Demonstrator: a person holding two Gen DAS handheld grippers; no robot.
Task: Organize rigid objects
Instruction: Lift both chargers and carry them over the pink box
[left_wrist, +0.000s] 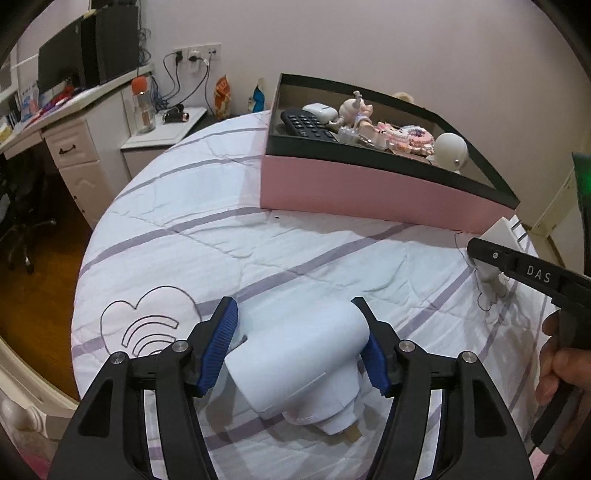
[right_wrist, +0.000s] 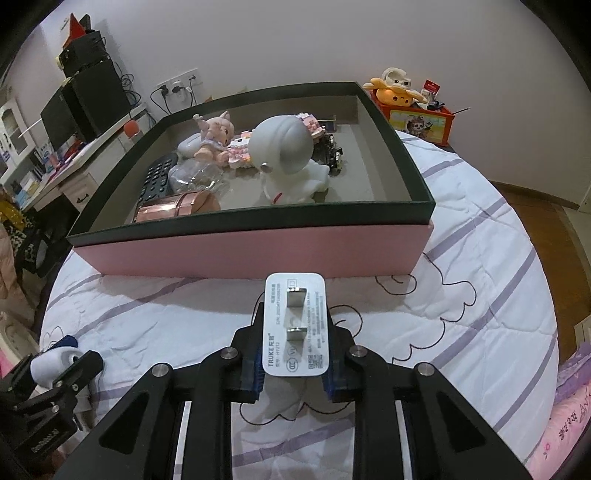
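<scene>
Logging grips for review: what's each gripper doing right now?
Left gripper: open, fingers either side of the white device.
Right gripper: shut on the white charger.

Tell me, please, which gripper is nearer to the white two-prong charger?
Right. The right gripper is shut on the white two-prong charger, its prongs facing up. The left gripper is off to the side, straddling a white hair dryer on the bed.
</scene>
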